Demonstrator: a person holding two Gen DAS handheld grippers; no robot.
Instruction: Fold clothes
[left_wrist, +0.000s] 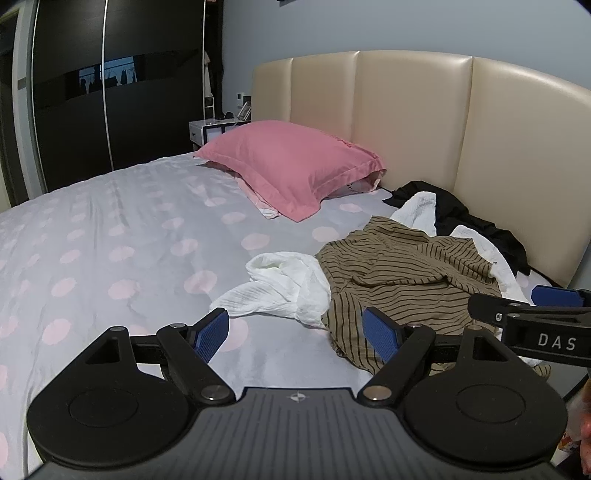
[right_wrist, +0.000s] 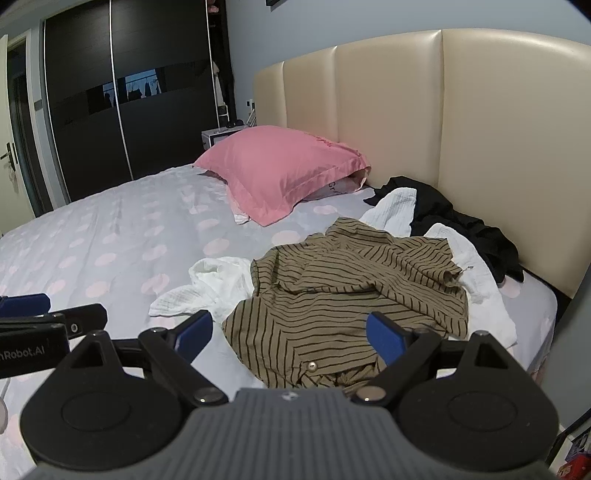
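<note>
Ahead of both grippers, beyond the fingers: a bed (left_wrist: 122, 221) in a grey cover with pink dots, its cream headboard (left_wrist: 413, 122) far ahead and to the right. Further ahead and left of centre, a pink pillow (left_wrist: 291, 166), well apart from the clothes.

Just past the fingertips, a loose heap: striped shirt (right_wrist: 347, 291) on top, crumpled and unfolded, one button showing at its near hem; white cloth (right_wrist: 207, 288) spilling from under it to the left and again on the far right; black cloth (right_wrist: 458, 221) furthest off, bunched against the headboard. No piece lying folded anywhere in view.

Left gripper (left_wrist: 295, 334): fingers apart, gripping nothing, held low above bare cover with the white cloth just ahead and the shirt's edge by its right finger. Right gripper (right_wrist: 291, 338): fingers apart too, empty, spanning the shirt's near hem — probably lined up so as to pinch that hem. Side by side, each showing in the other's view, likely for taking one garment at two points.
</note>
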